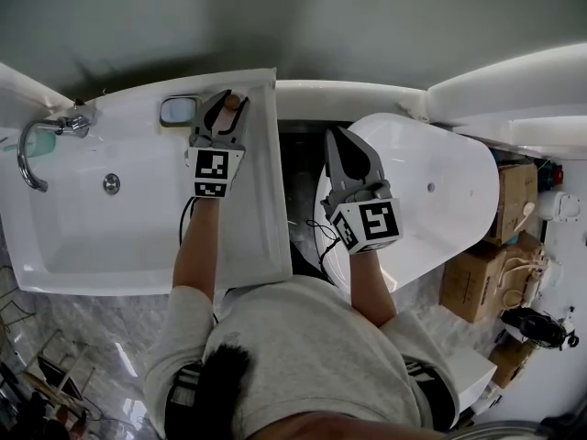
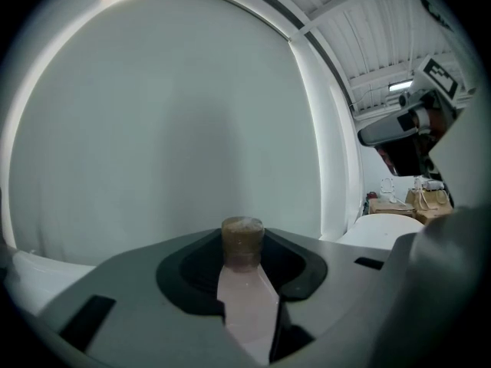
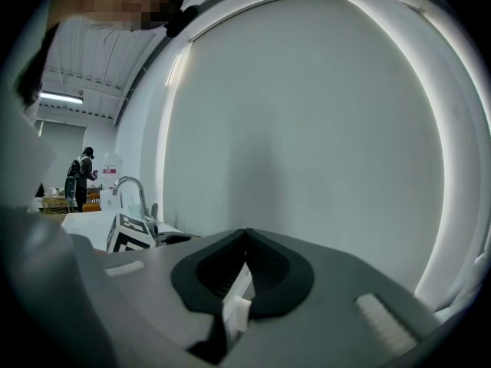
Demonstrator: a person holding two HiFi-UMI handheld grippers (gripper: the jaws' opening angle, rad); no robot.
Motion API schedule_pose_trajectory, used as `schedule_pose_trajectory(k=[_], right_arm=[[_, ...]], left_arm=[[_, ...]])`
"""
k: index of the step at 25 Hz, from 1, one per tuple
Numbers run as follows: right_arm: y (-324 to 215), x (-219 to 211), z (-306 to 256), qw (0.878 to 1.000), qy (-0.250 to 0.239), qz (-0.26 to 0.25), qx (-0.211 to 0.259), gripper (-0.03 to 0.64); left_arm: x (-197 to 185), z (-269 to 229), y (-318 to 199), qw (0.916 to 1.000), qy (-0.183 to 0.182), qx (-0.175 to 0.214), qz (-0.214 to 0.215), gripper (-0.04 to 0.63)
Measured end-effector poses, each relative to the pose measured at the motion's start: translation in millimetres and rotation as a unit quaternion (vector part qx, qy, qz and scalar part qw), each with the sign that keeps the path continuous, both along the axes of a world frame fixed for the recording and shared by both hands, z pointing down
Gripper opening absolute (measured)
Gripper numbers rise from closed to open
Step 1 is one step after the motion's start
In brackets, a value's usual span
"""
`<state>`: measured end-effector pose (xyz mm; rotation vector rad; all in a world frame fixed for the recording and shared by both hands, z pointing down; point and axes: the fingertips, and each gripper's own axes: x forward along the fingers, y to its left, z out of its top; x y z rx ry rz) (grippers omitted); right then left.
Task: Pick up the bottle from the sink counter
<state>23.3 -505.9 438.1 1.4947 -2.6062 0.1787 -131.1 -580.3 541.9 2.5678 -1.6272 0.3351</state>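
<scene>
Head view: grips the bottle [image 1: 233, 102] in the left tool [image 1: 223, 110] above the sink worktop's [image 1: 261, 200] rear edge; holds the right tool [image 1: 337, 140] well to that tool's right, off the worktop.
Left gripper view: shows the bottle, pink-bodied and brown-topped, upright between the jaws, seemingly clamped.
Right gripper view: shows jaws together.

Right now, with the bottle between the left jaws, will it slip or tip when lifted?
Probably stiff: the bottle shows straight sides between the left gripper's jaws. It looks small and narrow, so likely light, but easy to tip if set down carelessly. Its smooth pink side may slip a little.
</scene>
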Motion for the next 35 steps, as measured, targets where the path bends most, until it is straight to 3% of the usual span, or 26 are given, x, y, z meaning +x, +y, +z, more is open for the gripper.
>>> schedule_pose_trajectory(k=[6,24,35], right_arm=[[7,-22,-10,1.000,-0.009,-0.015,0.014,0.011],[57,-69,-58,0.997,-0.029,-0.042,0.064,0.011],[90,-84,-82,0.995,-0.031,-0.035,0.089,0.011]], left_arm=[[-19,-30,27,0.9994,0.027,0.021,-0.004,0.140],[-68,-123,130,0.9987,0.039,0.025,-0.019,0.140],[-114,-163,187,0.9961,0.042,0.050,-0.059,0.140]])
